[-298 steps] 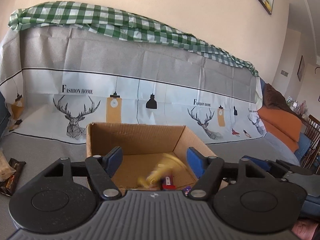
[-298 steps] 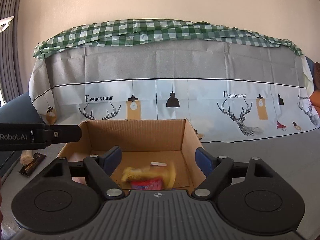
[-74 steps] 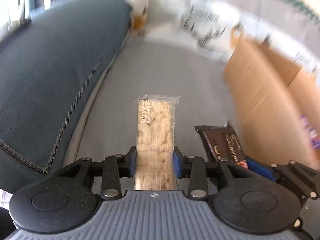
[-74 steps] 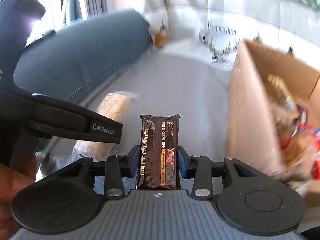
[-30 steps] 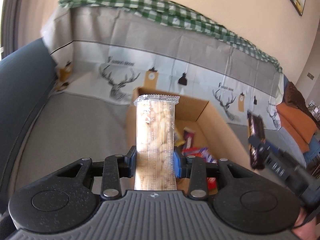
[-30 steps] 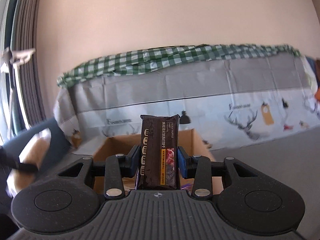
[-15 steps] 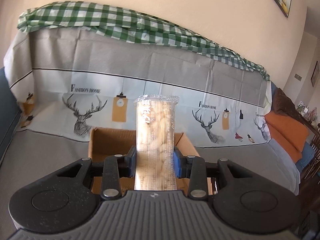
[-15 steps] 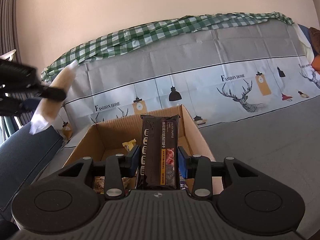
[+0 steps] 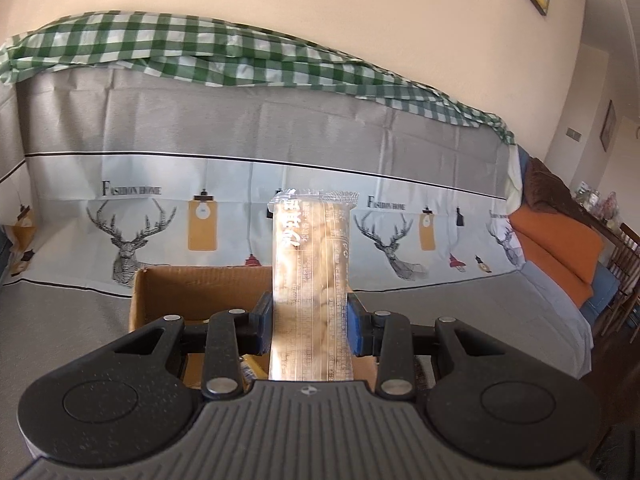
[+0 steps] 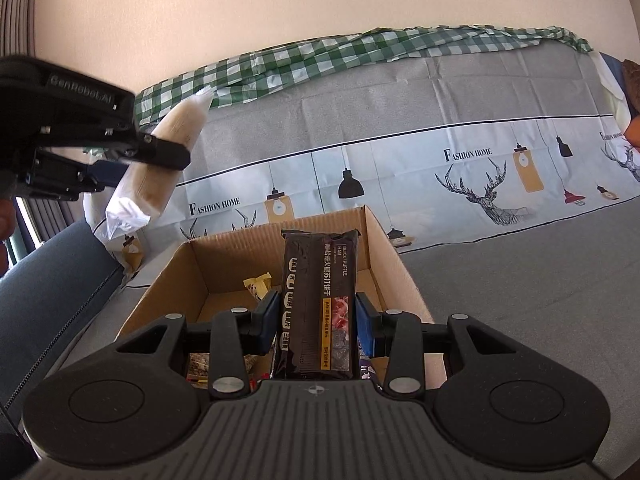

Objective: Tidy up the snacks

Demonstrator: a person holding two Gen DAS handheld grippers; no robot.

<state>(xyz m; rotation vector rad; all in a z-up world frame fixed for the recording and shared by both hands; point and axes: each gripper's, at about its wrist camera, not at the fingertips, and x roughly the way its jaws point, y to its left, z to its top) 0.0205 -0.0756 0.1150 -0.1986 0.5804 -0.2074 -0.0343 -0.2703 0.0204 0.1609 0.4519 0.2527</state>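
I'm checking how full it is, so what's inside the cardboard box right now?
In the right wrist view, the cardboard box holds a yellow-wrapped snack near the back and a few packets at the front. The right gripper and its dark snack bar cover most of the floor.

Both views are bright with soft daylight, sharp at the centre. Fisheye bending curves the wall (image 9: 320, 8) and the checked cloth (image 10: 360, 52) near the edges, with dark corners. The left gripper (image 10: 132, 152) looks slightly smeared; the clear wrapper (image 9: 312, 280) glints.
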